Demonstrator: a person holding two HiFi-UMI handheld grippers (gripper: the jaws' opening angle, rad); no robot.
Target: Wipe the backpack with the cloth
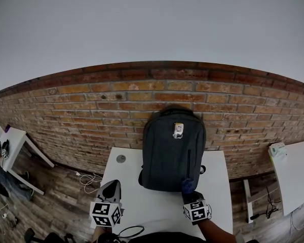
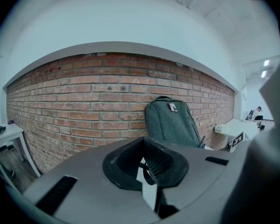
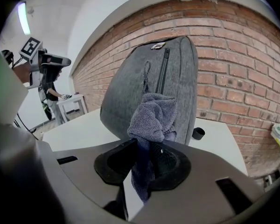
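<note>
A dark grey backpack (image 1: 173, 151) stands upright on the white table (image 1: 142, 206), leaning against the brick wall. My right gripper (image 1: 188, 187) is at its lower right corner, shut on a blue-grey cloth (image 1: 187, 184). In the right gripper view the cloth (image 3: 154, 118) bunches up out of the gripper (image 3: 147, 160) just in front of the backpack (image 3: 130, 92), near its zip; contact is unclear. My left gripper (image 1: 110, 190) hovers over the table, left of the bag, its jaws together and empty. The left gripper view shows the gripper (image 2: 147, 164) with the backpack (image 2: 172, 125) farther off.
Another white table (image 1: 15, 140) stands at the left and a third (image 1: 294, 171) at the right. Cables (image 1: 88, 178) lie on the wooden floor. A round grommet (image 1: 121, 159) sits in the tabletop. A small black part (image 3: 198, 133) lies beside the bag. A person (image 3: 49, 90) stands far off.
</note>
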